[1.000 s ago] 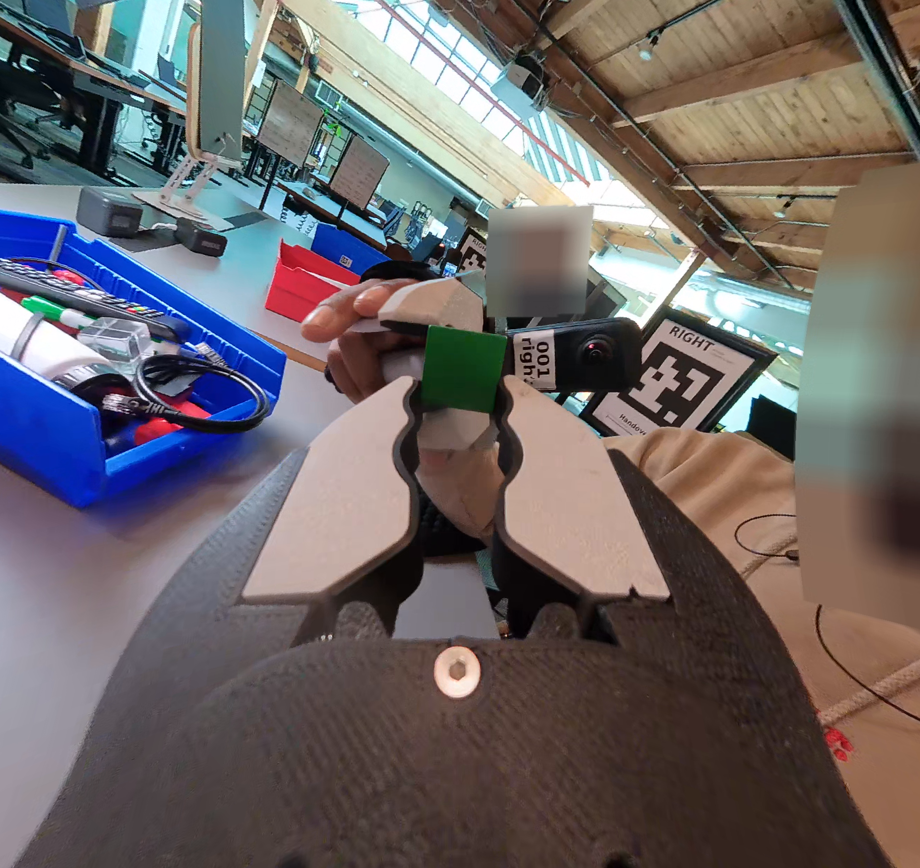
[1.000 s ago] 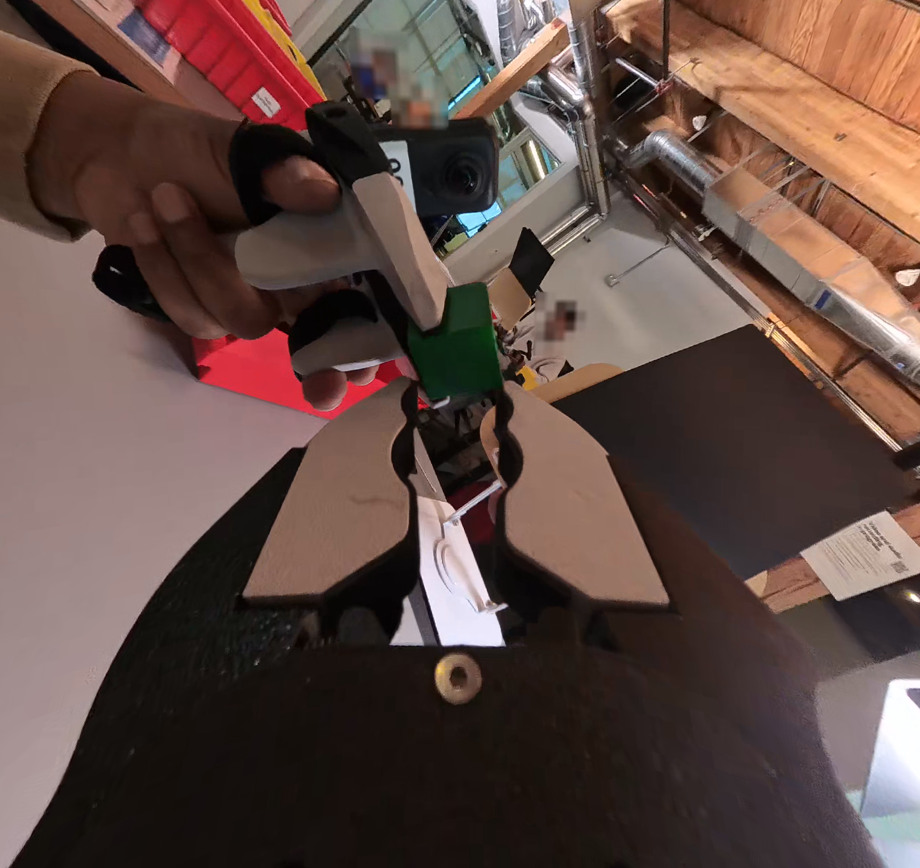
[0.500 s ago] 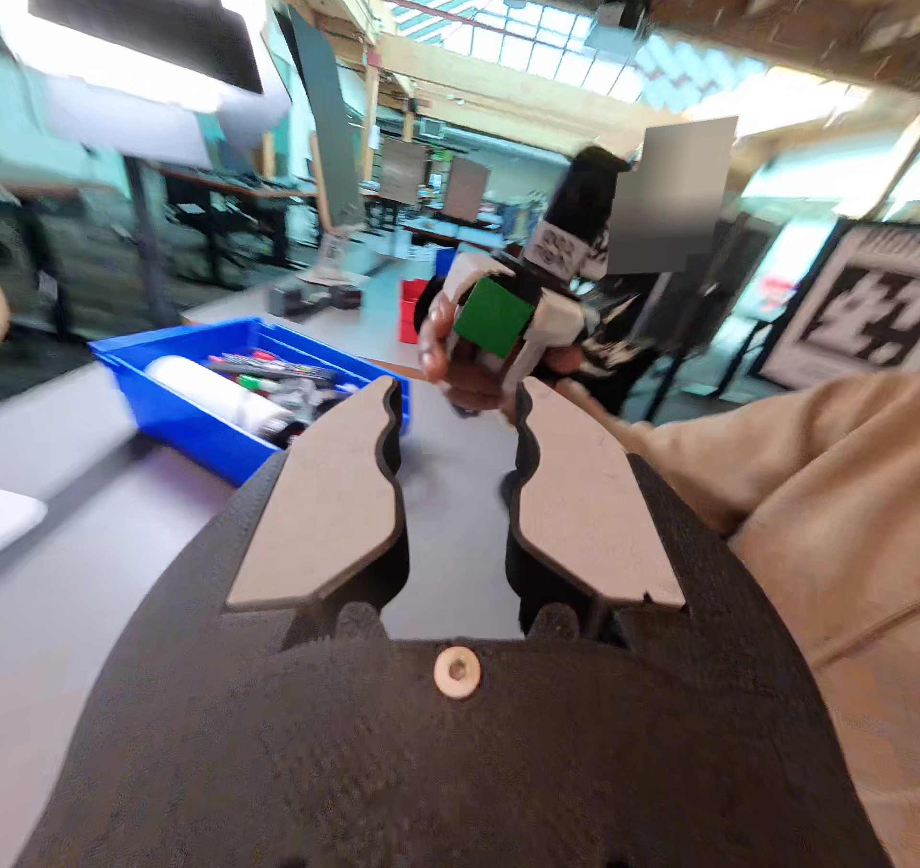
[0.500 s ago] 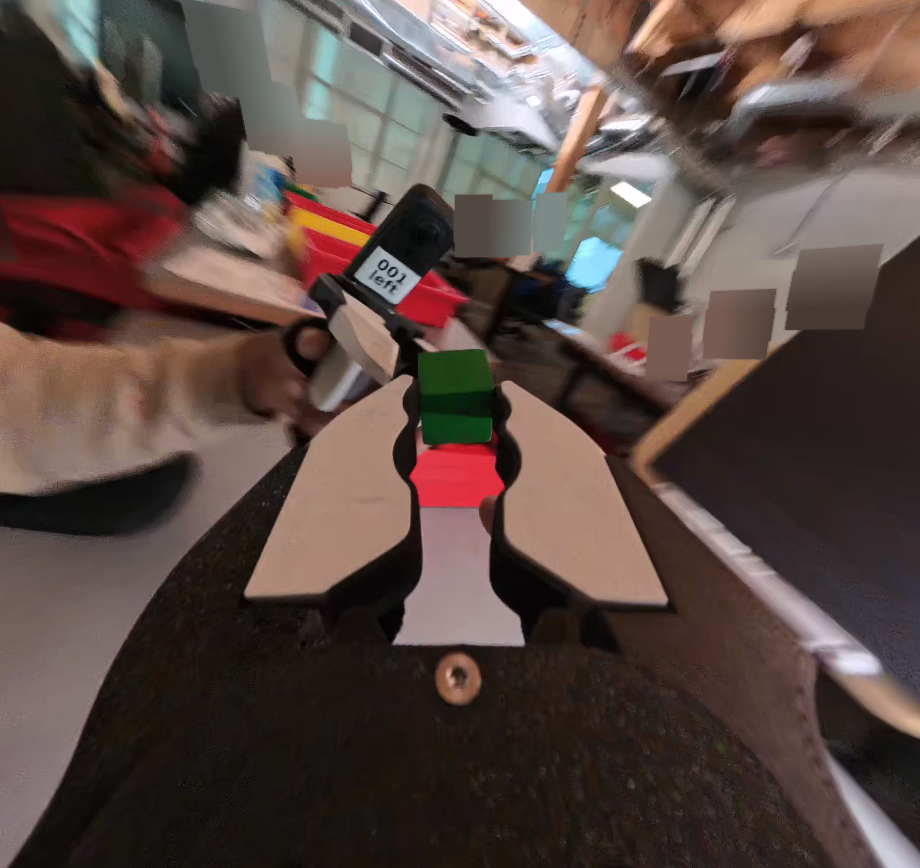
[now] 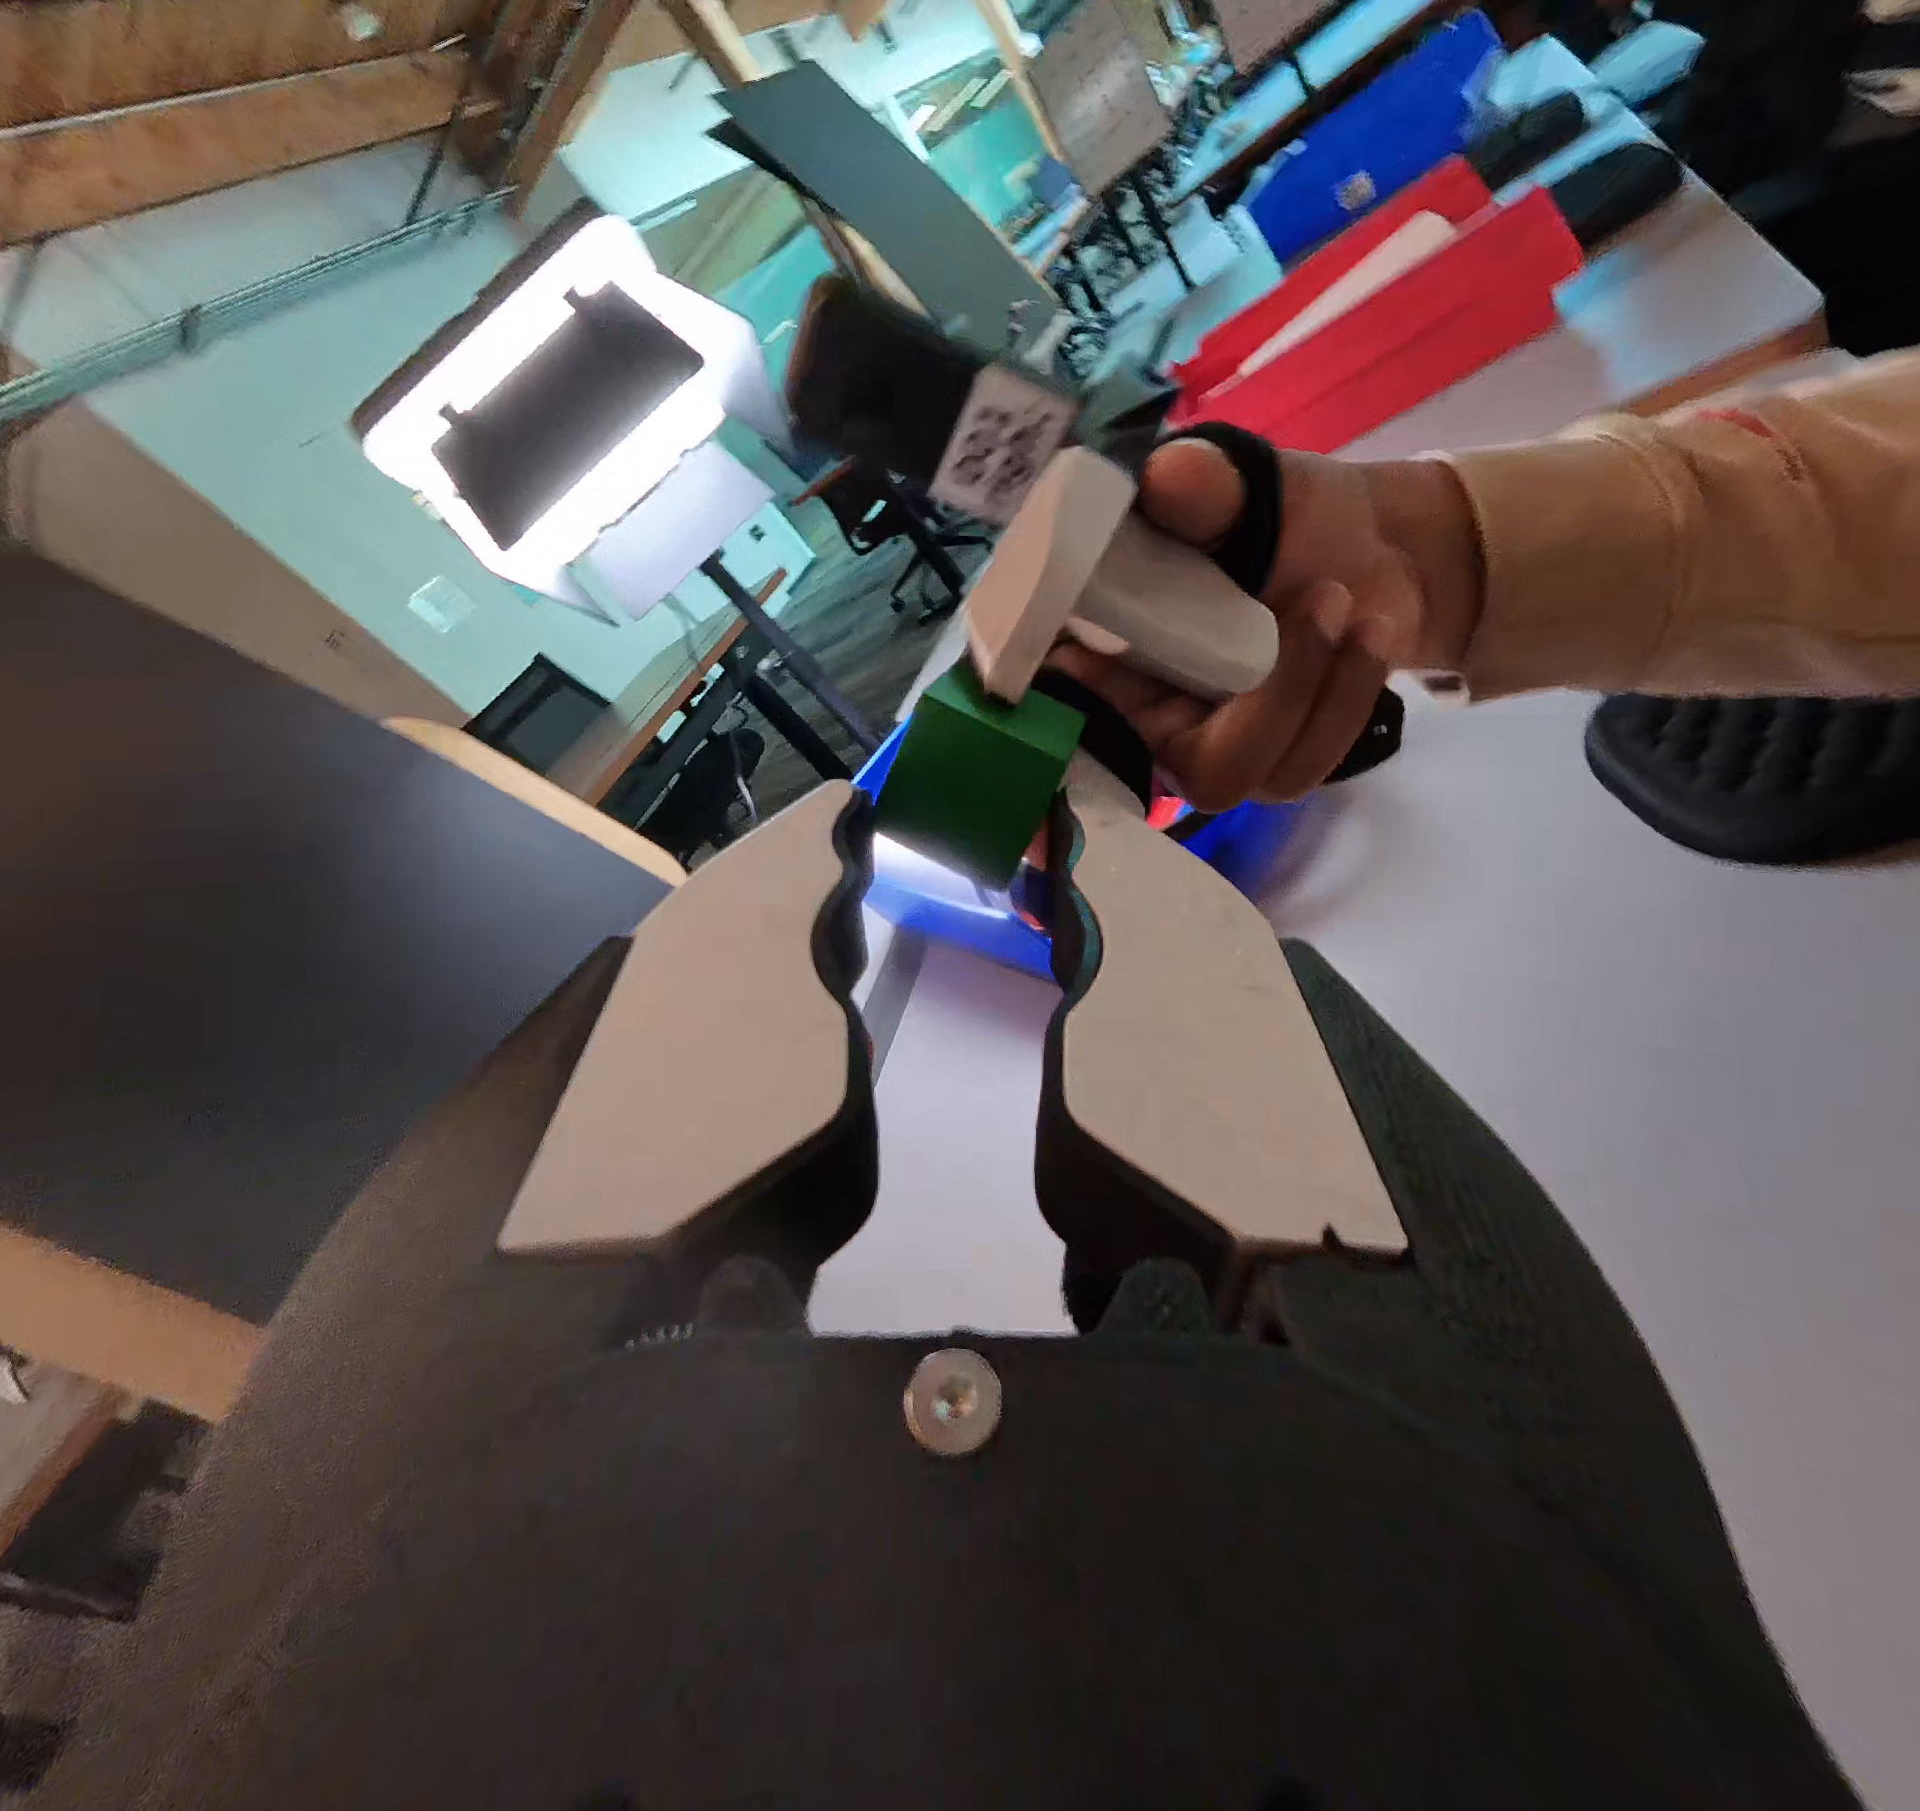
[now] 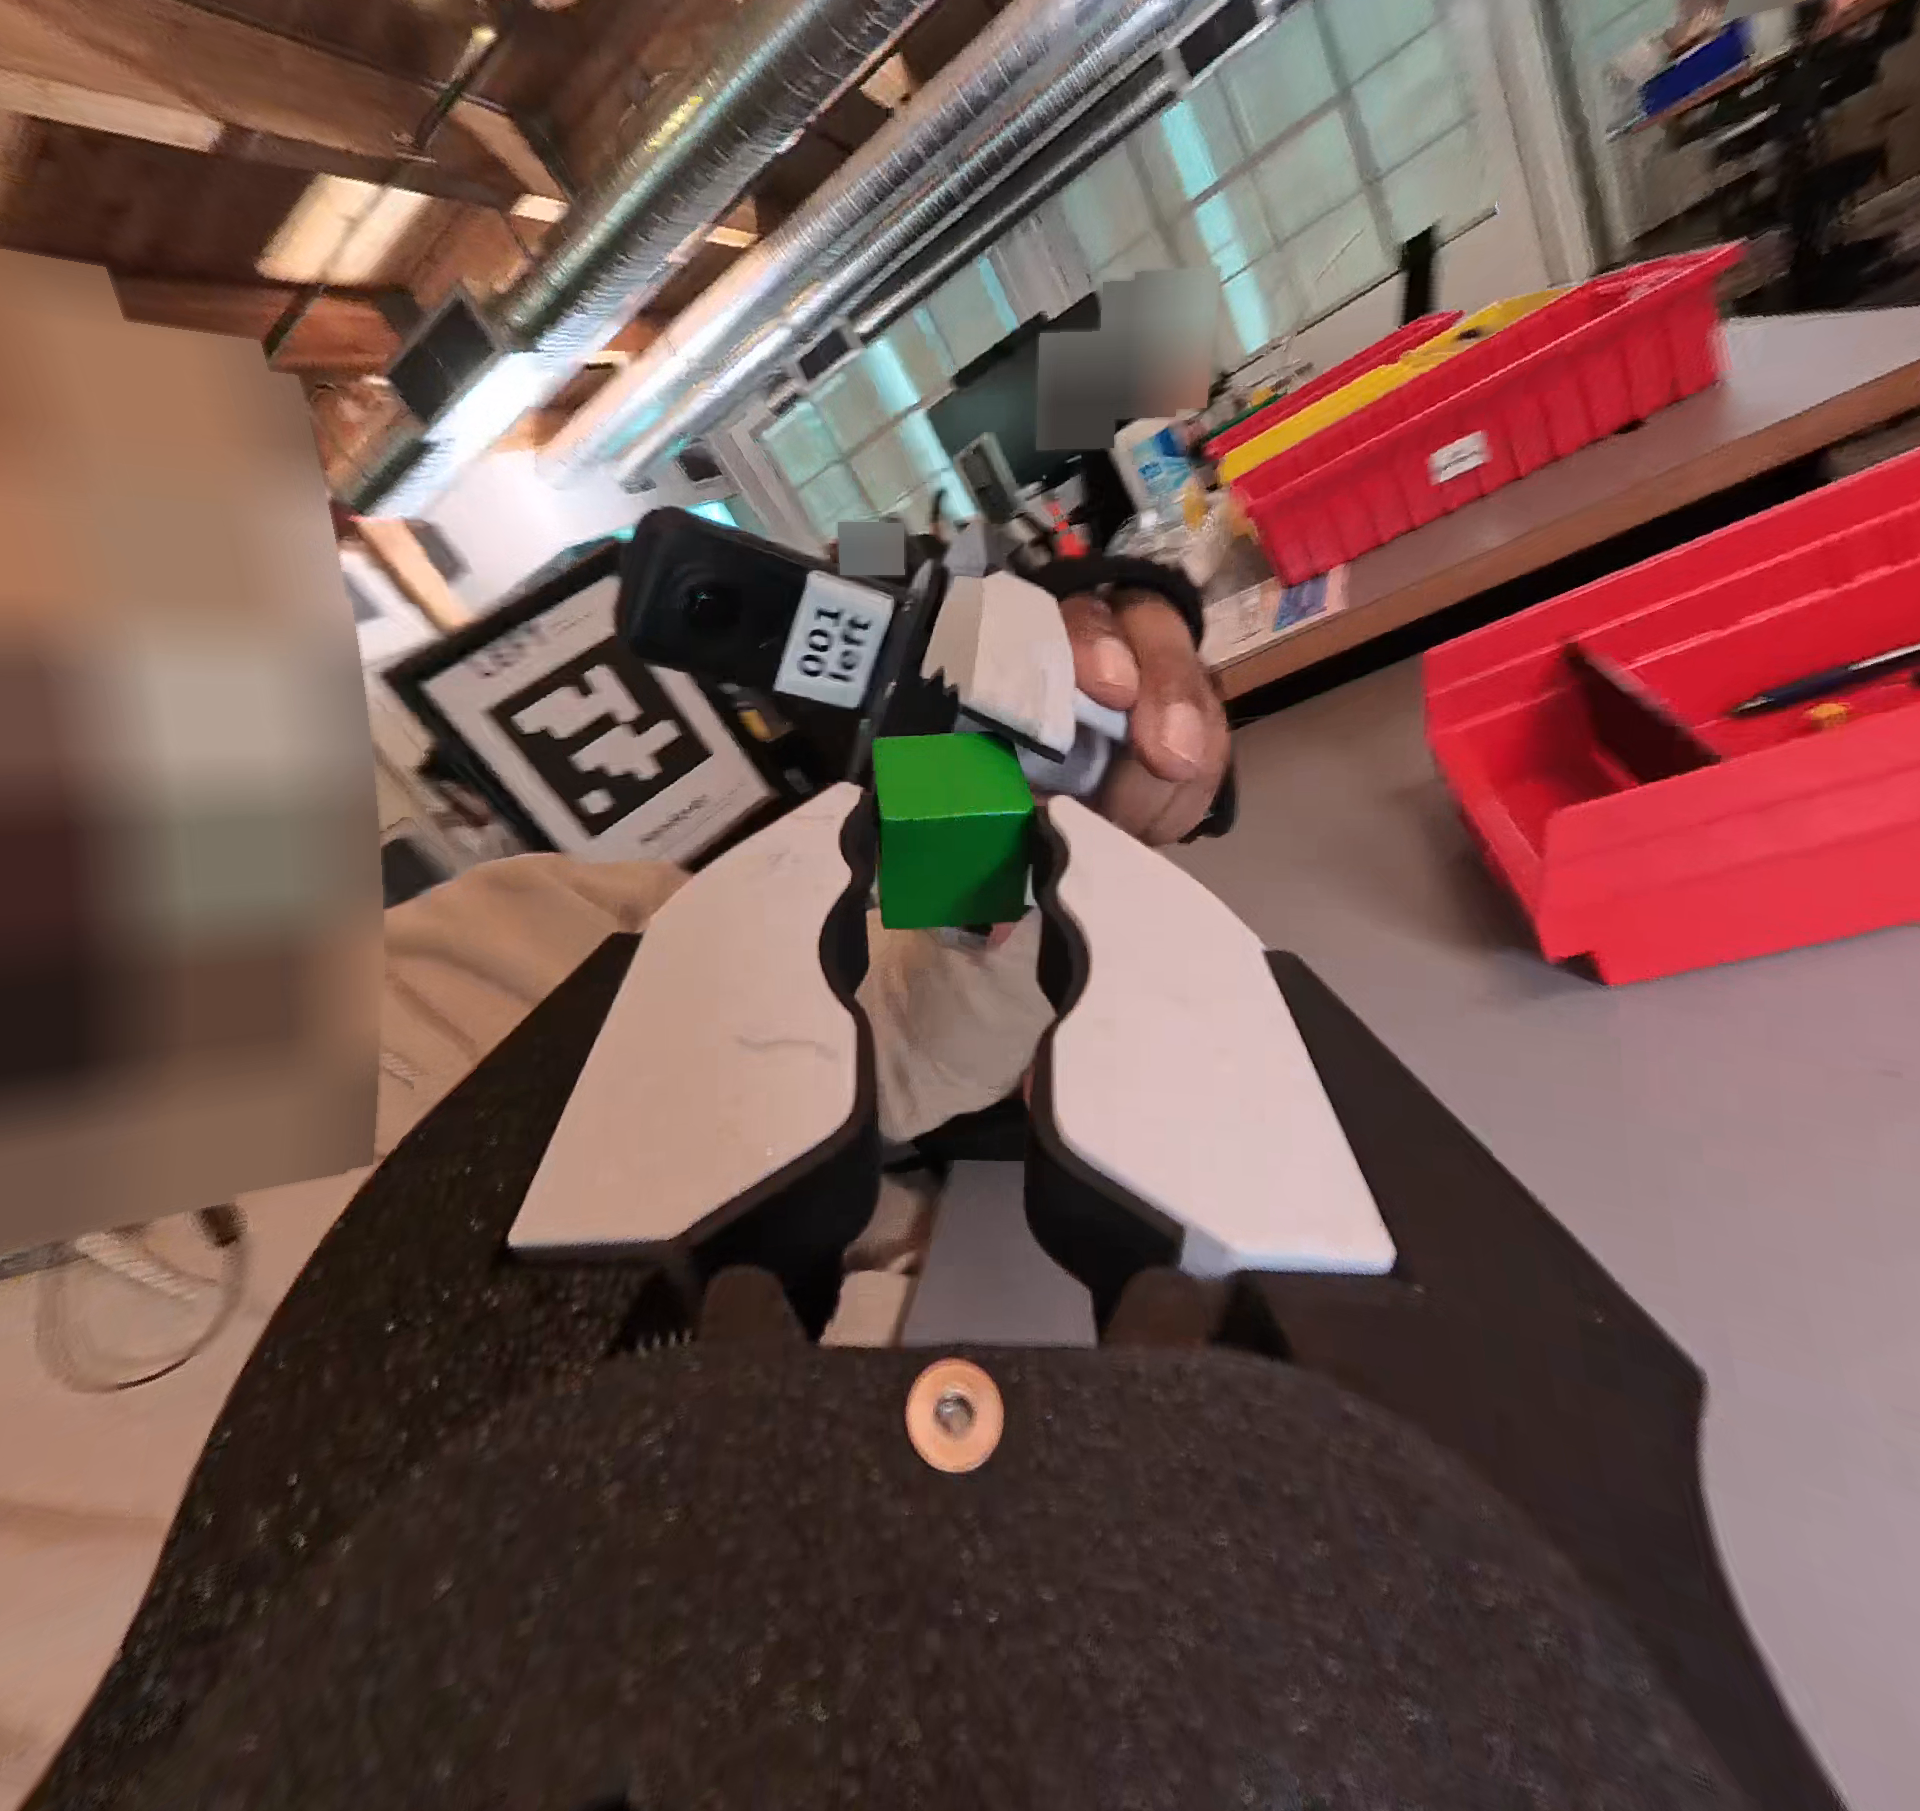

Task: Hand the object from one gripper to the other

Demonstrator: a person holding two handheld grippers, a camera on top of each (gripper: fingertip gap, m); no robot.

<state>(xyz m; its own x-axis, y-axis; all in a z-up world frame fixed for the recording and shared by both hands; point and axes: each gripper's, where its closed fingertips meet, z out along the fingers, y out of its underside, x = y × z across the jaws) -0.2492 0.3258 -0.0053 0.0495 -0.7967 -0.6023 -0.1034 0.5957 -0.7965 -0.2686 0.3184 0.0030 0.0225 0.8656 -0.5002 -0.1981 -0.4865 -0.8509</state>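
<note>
A green cube [image 6: 951, 842] sits between my right gripper's [image 6: 951, 816] fingertips, which are shut on its two sides, above the grey table [image 6: 1558, 1242]. In the left wrist view the cube [image 5: 971, 790] lies between my left gripper's [image 5: 956, 811] tips. Those jaws stand a little wider than the cube, with a thin gap on the left side. The right gripper [image 5: 1039, 733] clamps the cube from above and below there, held by a hand in a beige sleeve. One of the left gripper's fingers [image 6: 997, 660] shows just above and behind the cube.
A red divided bin [image 6: 1662, 826] sits on the table to the right, with red and yellow bins [image 6: 1475, 431] on a farther table. A blue bin [image 5: 966, 920] lies behind the cube. A black board [image 5: 208, 878] stands left, and a black padded object [image 5: 1766, 785] lies right. Both grippers' tips are close together, under 4 cm apart.
Half a second ago the right gripper held the cube away from the open left gripper. Now the two have met again, and the left jaws have narrowed around the cube.
</note>
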